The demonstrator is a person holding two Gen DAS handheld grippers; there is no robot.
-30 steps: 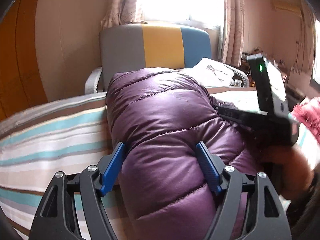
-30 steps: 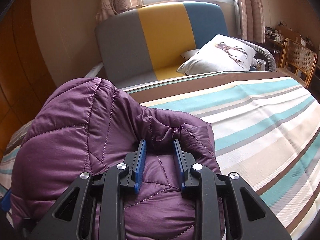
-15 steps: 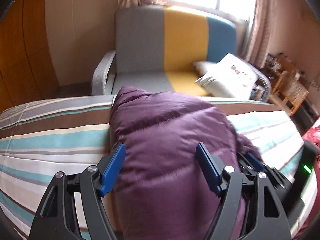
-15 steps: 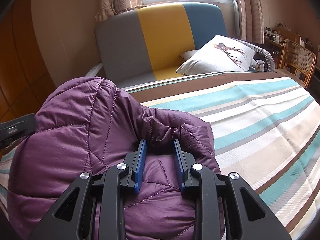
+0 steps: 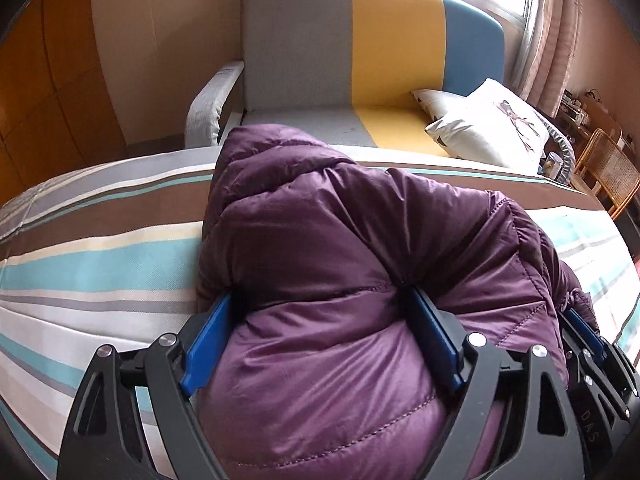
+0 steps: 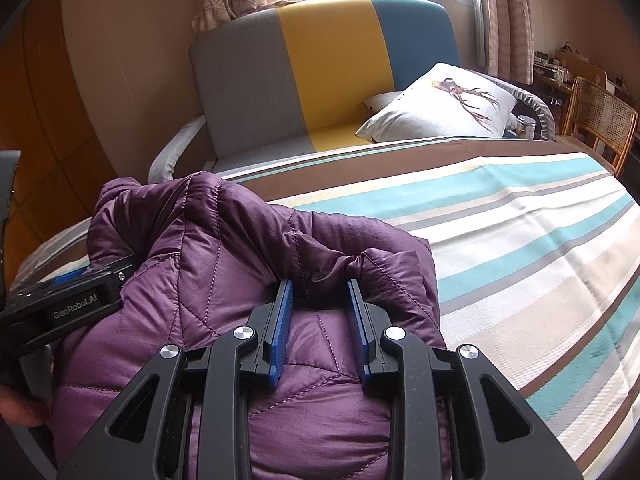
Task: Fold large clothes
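A purple quilted puffer jacket point(image 5: 340, 248) lies bunched on the striped bed point(image 5: 100, 264); it also shows in the right wrist view point(image 6: 224, 264). My left gripper point(image 5: 322, 312) has its jaws wide apart around a thick fold of the jacket, the blue pads pressing into it. My right gripper point(image 6: 320, 292) is shut on a bunched fold of the jacket. The right gripper shows at the lower right of the left wrist view point(image 5: 592, 344). The left gripper's body shows at the left of the right wrist view point(image 6: 68, 304).
A grey, yellow and blue sofa point(image 6: 332, 68) stands beyond the bed with a white deer-print pillow point(image 6: 444, 104) on it. A rattan chair point(image 6: 600, 120) stands at the far right. The striped sheet point(image 6: 520, 248) stretches to the right of the jacket.
The left gripper has moved forward and down onto the jacket, its pads now pressed into a fold. The right gripper has kept its hold and barely moved.
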